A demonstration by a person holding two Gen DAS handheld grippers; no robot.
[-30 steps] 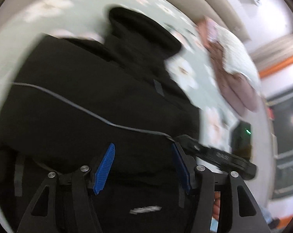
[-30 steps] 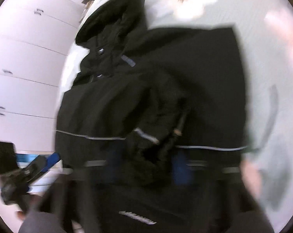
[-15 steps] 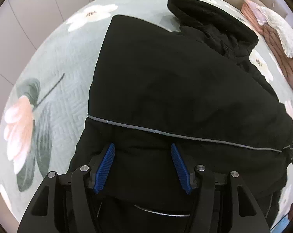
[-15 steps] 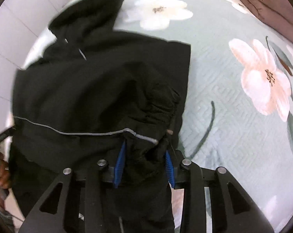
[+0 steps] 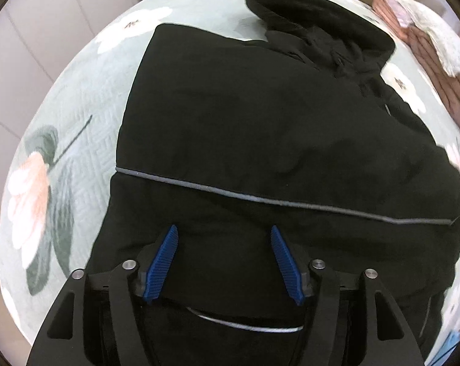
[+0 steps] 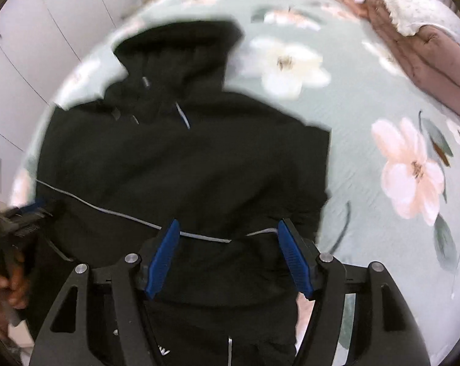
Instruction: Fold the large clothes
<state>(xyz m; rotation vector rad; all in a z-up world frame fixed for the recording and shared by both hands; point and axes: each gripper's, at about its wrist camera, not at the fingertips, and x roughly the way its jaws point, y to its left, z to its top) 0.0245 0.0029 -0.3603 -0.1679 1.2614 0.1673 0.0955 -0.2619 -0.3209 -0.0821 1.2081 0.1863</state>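
- We see a black hooded jacket (image 5: 260, 128) spread across the centre of both frames on a green floral bedspread (image 5: 77, 128), hood at the top, a thin grey stripe across it.
- Its lower hem is cut off behind our tools; the right view is blurred.
- Our left gripper (image 5: 224, 262) and right gripper (image 6: 227, 259) are both opening, pads clear of the cloth.

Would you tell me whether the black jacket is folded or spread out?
Partly folded: the black jacket lies sleeves-in on the bedspread, hood still extended.
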